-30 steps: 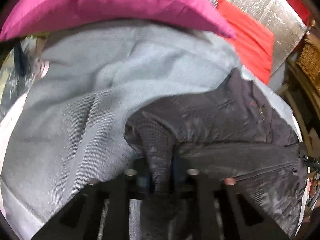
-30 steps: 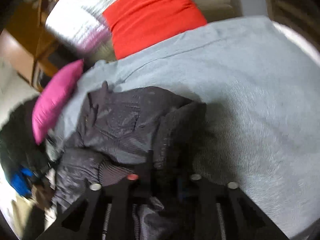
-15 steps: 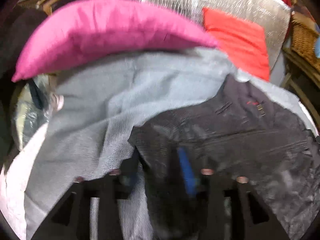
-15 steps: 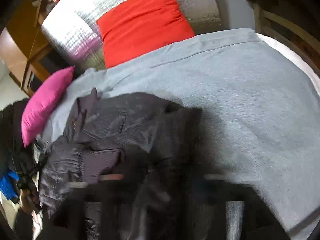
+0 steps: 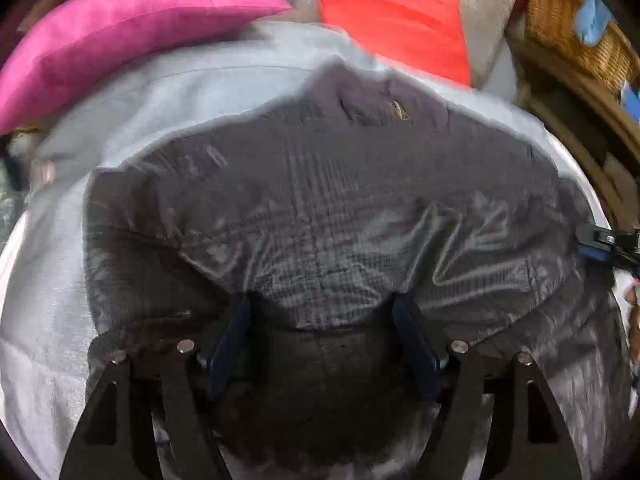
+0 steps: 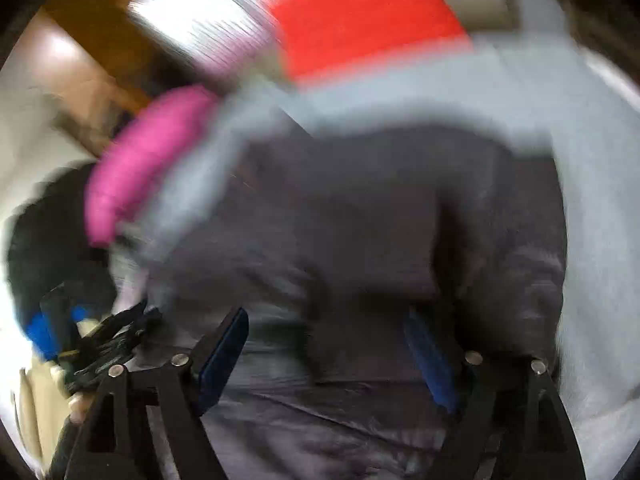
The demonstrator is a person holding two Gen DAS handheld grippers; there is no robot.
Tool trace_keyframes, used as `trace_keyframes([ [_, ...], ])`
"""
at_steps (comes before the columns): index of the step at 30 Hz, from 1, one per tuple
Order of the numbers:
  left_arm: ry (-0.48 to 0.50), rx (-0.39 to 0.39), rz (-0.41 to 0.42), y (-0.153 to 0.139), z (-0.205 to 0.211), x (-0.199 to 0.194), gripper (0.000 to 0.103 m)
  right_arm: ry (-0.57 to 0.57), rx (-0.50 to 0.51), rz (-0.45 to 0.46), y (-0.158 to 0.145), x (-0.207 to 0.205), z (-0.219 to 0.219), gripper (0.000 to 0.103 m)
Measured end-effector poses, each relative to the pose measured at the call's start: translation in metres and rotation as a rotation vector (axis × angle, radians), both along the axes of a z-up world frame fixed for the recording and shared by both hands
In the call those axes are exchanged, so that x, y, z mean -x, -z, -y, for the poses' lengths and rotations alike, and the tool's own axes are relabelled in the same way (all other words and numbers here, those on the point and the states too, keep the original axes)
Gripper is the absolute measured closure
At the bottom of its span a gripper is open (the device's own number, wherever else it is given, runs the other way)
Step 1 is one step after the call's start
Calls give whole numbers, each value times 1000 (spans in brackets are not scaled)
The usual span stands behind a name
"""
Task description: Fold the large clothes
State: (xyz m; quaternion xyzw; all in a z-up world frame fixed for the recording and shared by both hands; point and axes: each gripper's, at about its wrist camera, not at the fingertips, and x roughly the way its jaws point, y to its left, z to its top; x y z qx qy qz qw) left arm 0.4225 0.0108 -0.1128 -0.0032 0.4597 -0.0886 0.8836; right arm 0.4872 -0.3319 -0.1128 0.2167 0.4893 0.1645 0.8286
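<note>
Dark quilted jacket (image 5: 320, 216) lies spread on the grey bedcover (image 5: 60, 280), directly ahead of both tools. I judge I should smooth the fold flat before regrasping an edge. My left hand-held gripper (image 5: 320, 320) and right hand-held gripper (image 6: 324, 336) both gape wide, holding nothing, over the fabric.

A dark charcoal jacket (image 5: 320, 216) of quilted, slightly shiny fabric is lying spread across the grey blanket (image 5: 60, 280), covering most of its middle. Its surface is wrinkling in shallow ridges, and a small gold-coloured tag is showing near its far edge. In the blurred right wrist view the jacket (image 6: 360, 220) is lying just below the blanket's (image 6: 592, 220) far border.
</note>
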Motion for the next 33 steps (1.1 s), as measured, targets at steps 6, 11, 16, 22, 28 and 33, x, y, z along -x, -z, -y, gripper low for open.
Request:
trace_keyframes([
  [6, -30, 41, 103, -55, -40, 64, 27, 25, 15, 142, -60, 49, -3, 23],
  [11, -182, 124, 82, -63, -126, 159, 19, 48, -20, 186, -69, 158, 28, 23],
  [16, -356, 234, 5, -38, -185, 262, 19, 166, -44, 139, -34, 269, 69, 23],
  [22, -357, 308, -54, -9, -175, 331, 19, 311, -144, 69, 4, 371, 108, 23],
  [28, -329, 327, -76, 8, -147, 352, 19, 289, -174, 77, 12, 391, 96, 23],
  [33, -316, 309, -101, 18, -136, 366, 19, 271, -158, 58, 20, 390, 88, 23],
])
